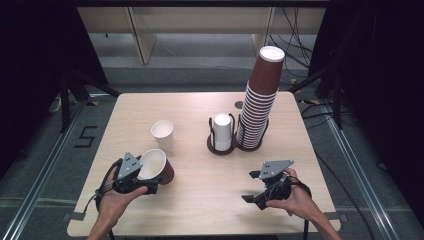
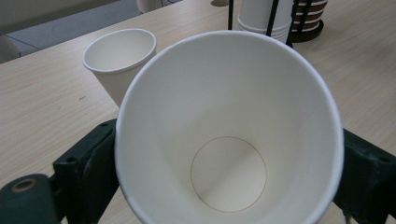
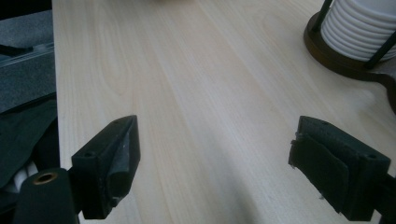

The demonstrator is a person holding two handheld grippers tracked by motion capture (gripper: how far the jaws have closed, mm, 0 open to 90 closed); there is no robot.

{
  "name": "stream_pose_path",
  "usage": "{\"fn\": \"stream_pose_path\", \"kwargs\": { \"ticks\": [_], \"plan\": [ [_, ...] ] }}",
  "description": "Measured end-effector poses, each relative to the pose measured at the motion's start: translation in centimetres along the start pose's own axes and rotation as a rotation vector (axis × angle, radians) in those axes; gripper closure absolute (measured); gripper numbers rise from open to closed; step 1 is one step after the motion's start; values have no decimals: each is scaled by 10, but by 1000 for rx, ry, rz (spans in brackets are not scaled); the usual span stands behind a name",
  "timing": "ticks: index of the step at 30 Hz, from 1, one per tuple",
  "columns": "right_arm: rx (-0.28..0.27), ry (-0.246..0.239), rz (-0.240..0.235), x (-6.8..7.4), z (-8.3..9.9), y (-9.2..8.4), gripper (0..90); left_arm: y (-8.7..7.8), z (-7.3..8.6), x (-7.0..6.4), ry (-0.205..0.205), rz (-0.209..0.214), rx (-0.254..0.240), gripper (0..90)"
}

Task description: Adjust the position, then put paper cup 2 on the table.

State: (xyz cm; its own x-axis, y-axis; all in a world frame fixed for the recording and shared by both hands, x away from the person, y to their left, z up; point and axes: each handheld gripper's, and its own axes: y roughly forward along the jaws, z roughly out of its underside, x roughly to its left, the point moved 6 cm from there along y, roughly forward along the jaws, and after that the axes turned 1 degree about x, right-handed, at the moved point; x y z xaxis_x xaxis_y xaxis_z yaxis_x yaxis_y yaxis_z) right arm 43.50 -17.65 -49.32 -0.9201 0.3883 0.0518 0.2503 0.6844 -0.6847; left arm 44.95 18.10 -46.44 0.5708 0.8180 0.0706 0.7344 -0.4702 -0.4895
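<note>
**High view: brown cup clamped at the left, right tongs empty**

High view first, biggest things down. The pale wooden table point(image 1: 200, 200) carries, well beyond both tongs, a tall leaning stack of brown paper cups point(image 1: 259, 100) in a dark wire holder, with a short stack of white paper cups point(image 1: 222, 131) in its twin just beside it. I take the holders to be there to keep the stacks from toppling. A single white paper cup point(image 1: 163, 133) stands upright just ahead of the left gripper point(image 1: 137, 175).

That gripper is clamped on a brown paper cup with a white inside point(image 1: 155, 167), held tilted with its mouth towards the person, probably for carrying. The right gripper point(image 1: 262, 187) hovers low at the near right, jaws spread wide with nothing between them; it looks free to help.

The left gripper view gives what the overhead cannot: the held cup's clean white interior point(image 2: 229, 140), its round base seam, and a black jaw on either side of its wall. The right gripper view shows bare wood between the pads point(image 3: 322, 172) and the white stack's ribbed rims point(image 3: 359, 32) off ahead.
</note>
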Motion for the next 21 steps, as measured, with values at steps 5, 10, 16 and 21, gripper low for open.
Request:
{"fn": "stream_pose_path", "kwargs": {
  "ticks": [5,10,16,21],
  "plan": [
    [1,-10,2,-1,4,-1,161,-1,0,9,-7,-22,14,90],
    [4,1,8,-2,8,-2,159,1,-1,17,-8,-37,14,90],
    [3,13,11,-3,11,-4,159,2,1,24,-17,-54,32,90],
    [7,19,9,-2,14,-5,160,-1,2,30,-33,-76,46,91]
  ]
}}
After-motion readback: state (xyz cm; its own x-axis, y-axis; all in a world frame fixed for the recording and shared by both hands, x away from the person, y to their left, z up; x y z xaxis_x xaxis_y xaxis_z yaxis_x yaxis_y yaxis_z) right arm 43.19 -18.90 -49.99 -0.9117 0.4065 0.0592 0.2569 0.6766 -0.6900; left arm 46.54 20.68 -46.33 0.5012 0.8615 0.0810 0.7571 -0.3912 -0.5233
